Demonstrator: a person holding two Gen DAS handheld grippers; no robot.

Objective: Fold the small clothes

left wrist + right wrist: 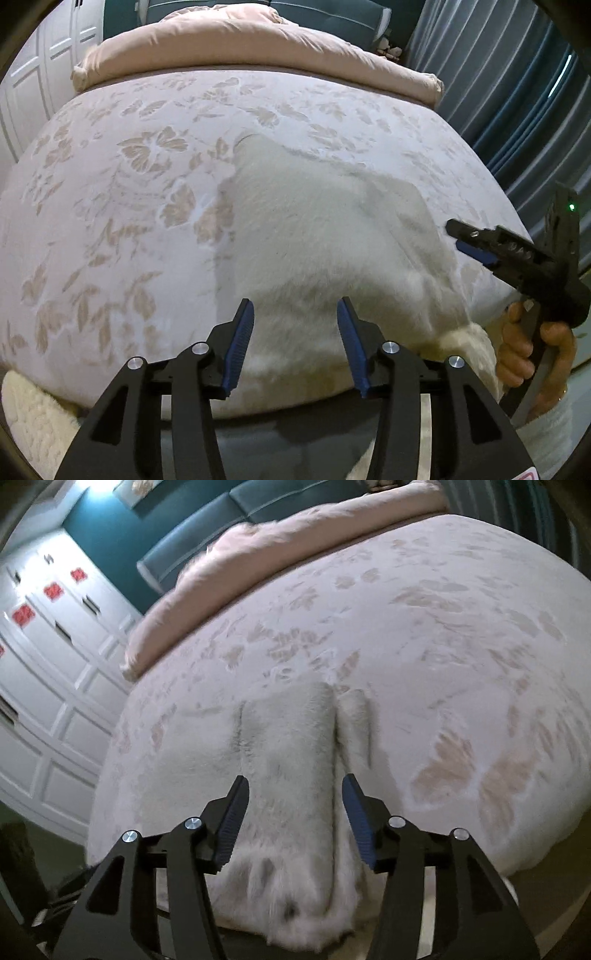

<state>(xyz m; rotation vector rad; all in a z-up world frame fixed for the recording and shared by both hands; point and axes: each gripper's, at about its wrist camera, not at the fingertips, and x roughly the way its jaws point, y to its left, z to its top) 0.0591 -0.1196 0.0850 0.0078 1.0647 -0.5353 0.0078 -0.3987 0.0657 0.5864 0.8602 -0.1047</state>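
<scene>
1. The left gripper (pixel 295 314) and right gripper (pixel 295 790) are held half open, gripping nothing.
2. A white fluffy garment (pixel 291 760) is seen below them on the flowered bed (pixel 110 192), its sides folded in.
3. Probably between folds; a fresh edge must be gripped next.

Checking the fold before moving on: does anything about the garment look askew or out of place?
The fluffy white garment overhangs the near edge of the bed, and a narrow strip sticks out unevenly beside its folded panel. Nothing looks damaged or spilled.
</scene>
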